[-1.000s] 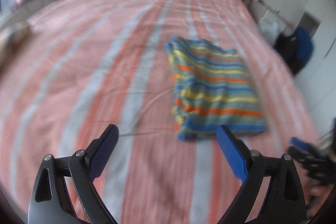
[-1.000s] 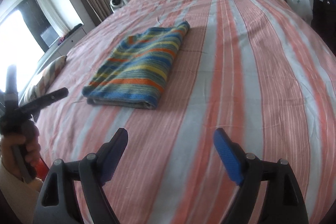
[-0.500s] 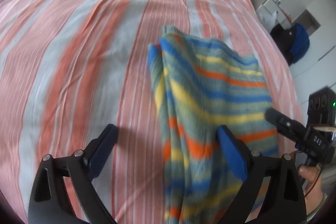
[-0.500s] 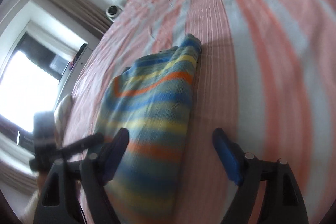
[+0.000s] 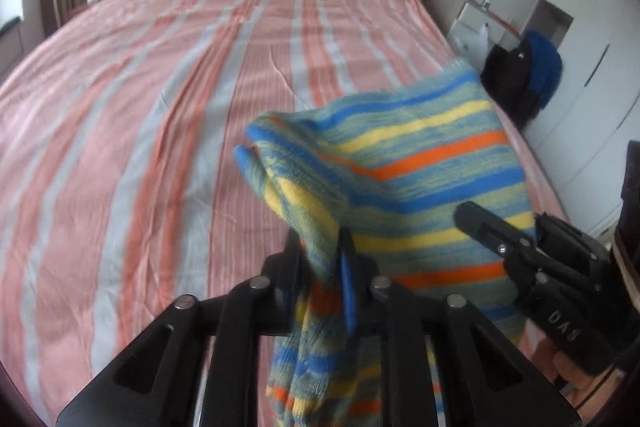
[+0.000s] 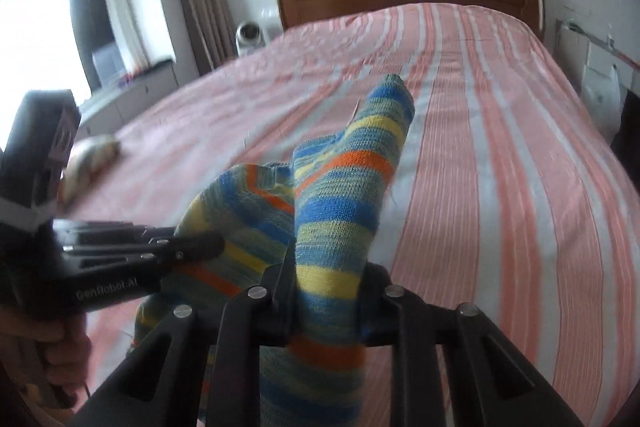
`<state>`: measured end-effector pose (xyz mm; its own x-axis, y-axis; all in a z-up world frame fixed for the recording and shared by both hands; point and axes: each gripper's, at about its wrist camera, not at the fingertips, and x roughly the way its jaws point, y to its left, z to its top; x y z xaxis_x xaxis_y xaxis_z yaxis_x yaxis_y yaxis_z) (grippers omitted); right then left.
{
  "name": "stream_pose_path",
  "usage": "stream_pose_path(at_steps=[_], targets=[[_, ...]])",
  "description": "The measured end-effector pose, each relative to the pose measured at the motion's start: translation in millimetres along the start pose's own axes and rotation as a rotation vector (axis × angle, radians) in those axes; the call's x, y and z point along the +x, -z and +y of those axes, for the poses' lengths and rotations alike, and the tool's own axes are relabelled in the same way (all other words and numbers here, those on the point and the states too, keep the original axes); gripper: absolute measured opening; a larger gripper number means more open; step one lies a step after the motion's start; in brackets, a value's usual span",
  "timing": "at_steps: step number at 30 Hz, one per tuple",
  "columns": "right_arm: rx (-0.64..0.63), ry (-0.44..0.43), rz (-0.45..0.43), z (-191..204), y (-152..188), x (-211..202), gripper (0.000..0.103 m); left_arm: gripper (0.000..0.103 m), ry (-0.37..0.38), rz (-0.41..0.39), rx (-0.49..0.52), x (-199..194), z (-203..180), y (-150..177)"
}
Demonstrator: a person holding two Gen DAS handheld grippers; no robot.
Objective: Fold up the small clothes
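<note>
Both hand-held grippers (image 5: 324,263) (image 6: 326,283) — on garment (image 5: 400,171) (image 6: 340,195)

Soft daylight floods in from the window (image 6: 44,39) at far left, blown out to white glare. Fisheye bending curves the bed (image 5: 120,131) and darkens every corner. The near striped knit (image 5: 400,187) is motion-blurred, shadows faint.

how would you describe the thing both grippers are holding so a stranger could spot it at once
Find the big bed under its pink and white striped sheet. Above its near end, a small knitted garment hangs pinched in both grippers. Its narrow blue, yellow and orange stripes set it apart from the sheet's broad pale ones.
</note>
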<state>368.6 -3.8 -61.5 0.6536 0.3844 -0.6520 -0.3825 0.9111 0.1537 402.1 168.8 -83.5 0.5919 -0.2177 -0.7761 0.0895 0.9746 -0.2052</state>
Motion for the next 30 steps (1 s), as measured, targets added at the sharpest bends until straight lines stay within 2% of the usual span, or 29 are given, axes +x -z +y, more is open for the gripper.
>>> stream_pose_path(at_steps=[1,2,3,4,5,6,8,9,11,12,16,19,22,26,30], targets=[[0.030,-0.004,0.005,-7,-1,1,0.025,0.042,-0.041,0.008,0.012,5,-3,2],[0.070,-0.010,0.027,-19,-1,6,0.033,0.058,-0.090,0.001,0.026,6,-3,8],[0.100,-0.018,0.048,-28,1,13,0.054,0.064,-0.132,-0.011,0.035,1,3,15],[0.131,0.006,0.076,-43,6,16,0.070,0.071,-0.199,-0.045,0.057,-9,1,29],[0.152,0.052,0.085,-57,14,12,0.093,0.075,-0.245,-0.076,0.088,-21,-2,44],[0.163,0.085,0.082,-68,19,5,0.096,0.078,-0.284,-0.105,0.118,-32,-5,56],[0.154,0.144,0.076,-87,34,-19,0.096,0.097,-0.376,-0.173,0.168,-62,-17,86],[0.122,0.185,0.085,-92,43,-37,0.096,0.101,-0.402,-0.200,0.177,-73,-21,93],[0.048,0.232,0.088,-90,57,-66,0.096,0.103,-0.432,-0.267,0.176,-109,-38,120],[0.004,0.239,0.085,-84,63,-82,0.096,0.103,-0.442,-0.269,0.163,-115,-36,120],[-0.102,0.221,0.058,-52,84,-150,0.101,0.103,-0.472,-0.245,0.036,-159,-50,153],[-0.093,0.190,0.032,-27,103,-193,0.102,0.103,-0.460,-0.160,-0.003,-169,-56,166],[-0.075,0.165,0.046,-5,128,-212,0.102,0.103,-0.495,-0.105,-0.003,-174,-60,179],[-0.115,0.155,0.091,17,145,-220,0.102,0.103,-0.439,-0.076,-0.011,-188,-67,193],[-0.097,0.143,0.062,31,139,-244,0.102,0.103,-0.387,-0.079,-0.025,-200,-74,196]])
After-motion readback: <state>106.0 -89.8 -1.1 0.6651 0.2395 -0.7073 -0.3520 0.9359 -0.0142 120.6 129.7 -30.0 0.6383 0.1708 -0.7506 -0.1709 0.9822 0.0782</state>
